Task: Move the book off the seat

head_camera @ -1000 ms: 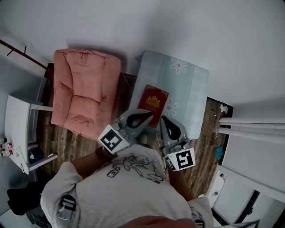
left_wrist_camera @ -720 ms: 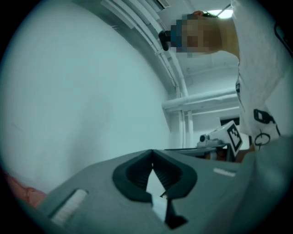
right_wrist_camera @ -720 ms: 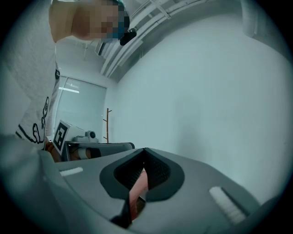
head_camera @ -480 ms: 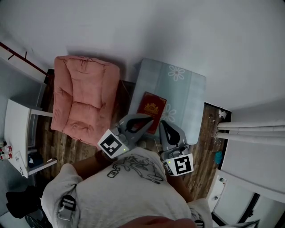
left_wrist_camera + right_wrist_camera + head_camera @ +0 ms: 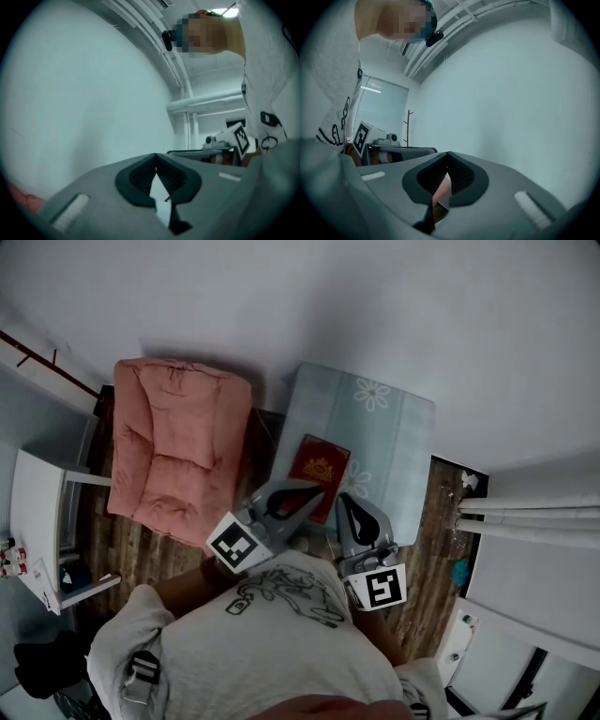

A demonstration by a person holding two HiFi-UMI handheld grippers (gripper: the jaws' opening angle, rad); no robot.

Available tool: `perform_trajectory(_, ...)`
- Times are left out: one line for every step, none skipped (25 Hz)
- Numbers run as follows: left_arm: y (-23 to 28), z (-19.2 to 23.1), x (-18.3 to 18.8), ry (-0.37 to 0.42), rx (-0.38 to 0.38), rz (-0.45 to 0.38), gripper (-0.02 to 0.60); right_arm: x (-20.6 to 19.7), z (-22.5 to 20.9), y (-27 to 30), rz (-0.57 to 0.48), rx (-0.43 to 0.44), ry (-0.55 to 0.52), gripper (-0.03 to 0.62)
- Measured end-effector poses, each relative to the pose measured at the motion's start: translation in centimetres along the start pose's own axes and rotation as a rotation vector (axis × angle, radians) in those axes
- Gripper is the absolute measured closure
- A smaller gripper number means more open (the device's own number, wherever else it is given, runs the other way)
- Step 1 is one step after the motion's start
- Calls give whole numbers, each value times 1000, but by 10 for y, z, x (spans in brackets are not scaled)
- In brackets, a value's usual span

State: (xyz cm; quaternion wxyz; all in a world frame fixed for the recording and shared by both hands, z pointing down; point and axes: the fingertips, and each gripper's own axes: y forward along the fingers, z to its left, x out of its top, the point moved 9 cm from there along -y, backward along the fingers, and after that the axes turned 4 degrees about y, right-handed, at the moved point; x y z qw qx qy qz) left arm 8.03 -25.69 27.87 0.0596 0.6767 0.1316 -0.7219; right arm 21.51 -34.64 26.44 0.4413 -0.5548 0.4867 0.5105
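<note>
The armchair [image 5: 178, 442] is padded cloth, the seat [image 5: 405, 442] smooth printed cloth, the floor [image 5: 131, 545] wood; the book [image 5: 319, 465] has a smooth cover.

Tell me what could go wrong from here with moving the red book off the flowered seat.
Both the left gripper and right gripper are shut and empty; unless one opens first, it may only shove the book. The book lies flat on the seat, so jaws might slip off its edge or catch the fabric instead.

Head view looks steeply down; both gripper views face the same white wall [image 5: 84, 93] levelly.
</note>
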Motion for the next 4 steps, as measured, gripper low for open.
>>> perform_trajectory(0, 1, -1, 0, 1, 3, 577, 0, 0, 0, 0, 1, 1, 588)
perform_trajectory(1, 1, -1, -1, 2, 4, 577, 0, -1, 1, 1, 3, 0, 588)
perform_trajectory(2, 2, -2, -2, 3, 4, 577, -1, -2, 1, 3, 4, -1, 588)
perform_trajectory(2, 2, -2, -3, 5, 4, 577, -1, -2, 1, 6, 6, -2, 588)
